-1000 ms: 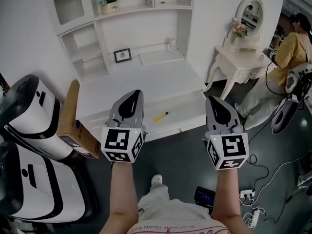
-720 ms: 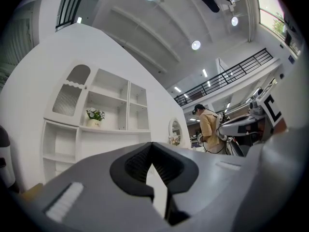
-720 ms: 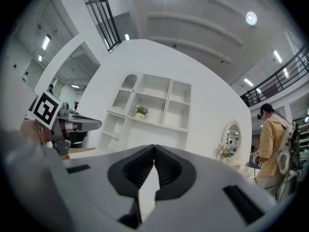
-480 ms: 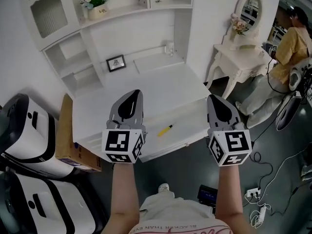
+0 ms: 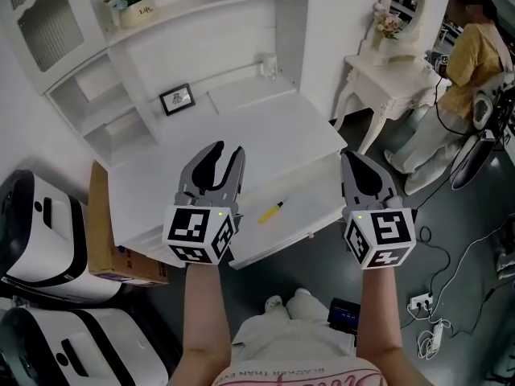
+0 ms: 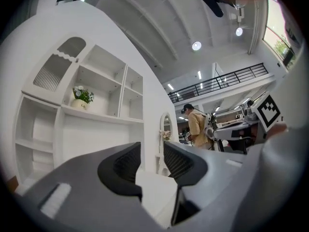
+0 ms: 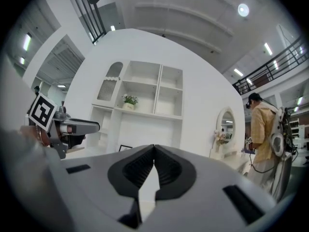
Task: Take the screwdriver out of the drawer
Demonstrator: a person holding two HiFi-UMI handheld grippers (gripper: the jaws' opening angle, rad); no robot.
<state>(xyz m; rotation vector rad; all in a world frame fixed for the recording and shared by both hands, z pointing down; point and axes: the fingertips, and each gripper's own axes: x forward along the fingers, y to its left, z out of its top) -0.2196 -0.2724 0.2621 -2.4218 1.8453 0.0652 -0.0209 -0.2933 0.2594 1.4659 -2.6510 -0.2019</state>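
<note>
Screwdriver (image 5: 270,211) lies in the open drawer (image 5: 318,190) between the two grippers, nearer the left gripper (image 5: 228,152), just off its right side. Long axis runs diagonal, yellow handle end toward the left gripper, dark tip toward the right. Left jaws have just been opening and are spread with nothing between them; right gripper (image 5: 352,158) is pressed together, empty.

Right gripper (image 7: 154,147) jaws together, empty; white cabinet (image 7: 143,96) ahead.
</note>
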